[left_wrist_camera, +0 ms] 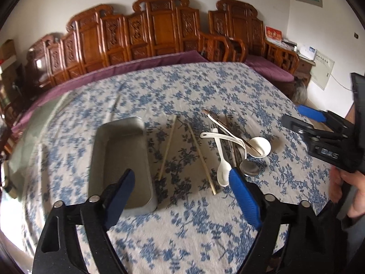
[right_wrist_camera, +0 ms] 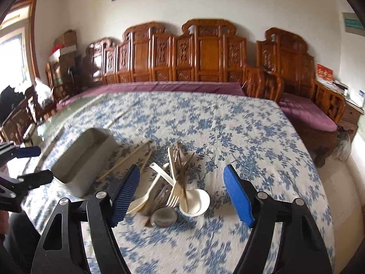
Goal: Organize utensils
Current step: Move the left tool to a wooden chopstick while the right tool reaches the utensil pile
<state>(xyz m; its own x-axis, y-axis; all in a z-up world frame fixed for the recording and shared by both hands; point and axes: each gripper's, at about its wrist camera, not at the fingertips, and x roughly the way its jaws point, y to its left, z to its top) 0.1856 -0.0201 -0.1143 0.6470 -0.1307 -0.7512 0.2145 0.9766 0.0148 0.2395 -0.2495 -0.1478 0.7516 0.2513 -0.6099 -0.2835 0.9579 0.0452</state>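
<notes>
You are holding both grippers wide apart and empty above the floral tablecloth (left_wrist_camera: 182,228): left gripper (left_wrist_camera: 182,189) near the metal tray (left_wrist_camera: 123,159), right gripper (right_wrist_camera: 181,191) over the utensil pile (right_wrist_camera: 173,189). The pile is lying right of the tray, two chopsticks (left_wrist_camera: 167,147) resting between them.

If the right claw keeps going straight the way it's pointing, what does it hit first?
Probably the pile of utensils: the open right claw frames its fork and white spoons, though depth is unclear.
</notes>
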